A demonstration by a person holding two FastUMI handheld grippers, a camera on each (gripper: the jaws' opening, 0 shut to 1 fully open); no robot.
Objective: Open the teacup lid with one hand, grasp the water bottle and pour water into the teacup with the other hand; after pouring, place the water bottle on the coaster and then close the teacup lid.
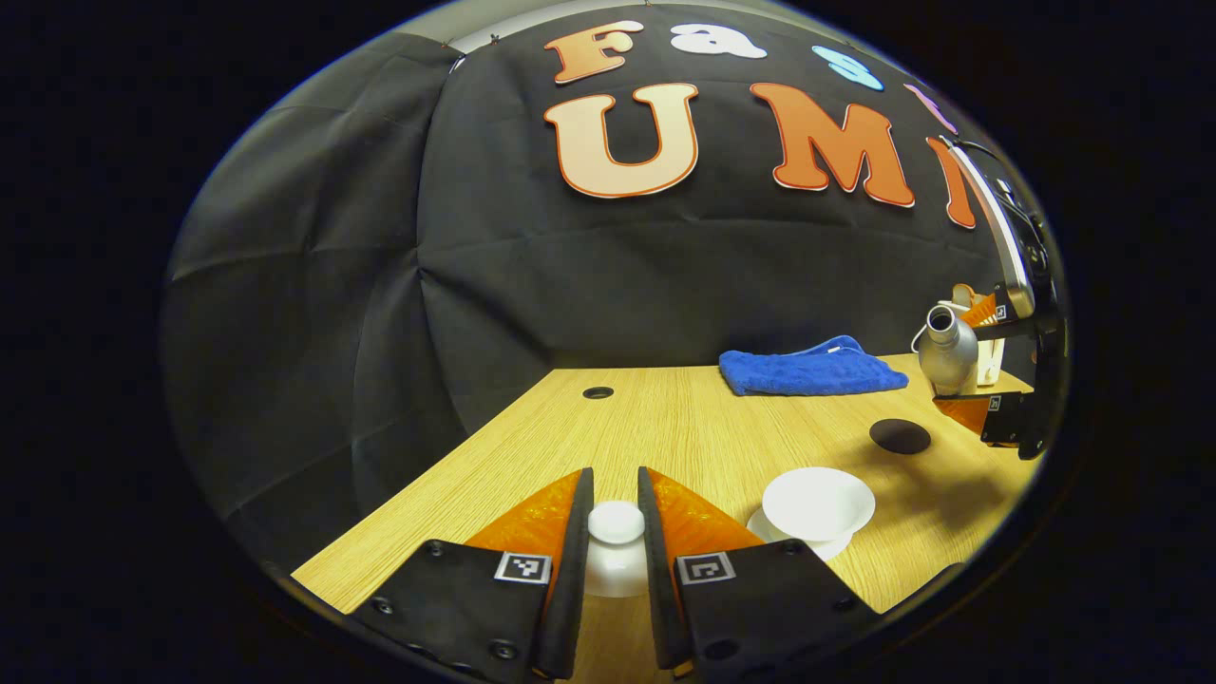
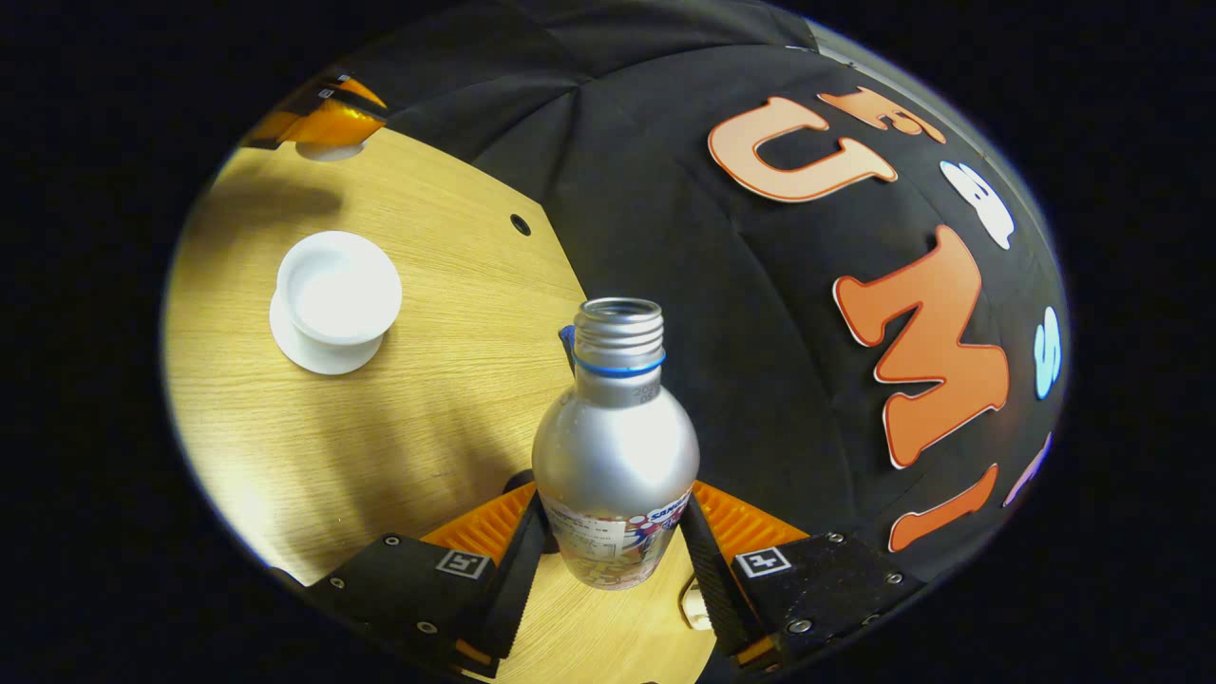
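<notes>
In the left gripper view, we are holding the left gripper (image 1: pixel 616 532) low over the wooden table (image 1: pixel 665 427), its two fingers pressing on the white knob of the lid (image 1: pixel 616 537) from both sides. Just to the right, the white teacup (image 1: pixel 818 503) is standing open on its saucer (image 1: pixel 798 546). Beyond it, the dark round coaster (image 1: pixel 900 436) is lying bare on the table, and a folded blue towel (image 1: pixel 807 372) is resting at the far edge. At the far right, the right gripper (image 1: pixel 988 366) is carrying the silver bottle (image 1: pixel 947 351) above the table.

In the right gripper view, we are clamping the uncapped bottle (image 2: pixel 616 456) between both fingers, its mouth tilting away from us. The teacup (image 2: pixel 337 287) is sitting well apart at the upper left.
</notes>
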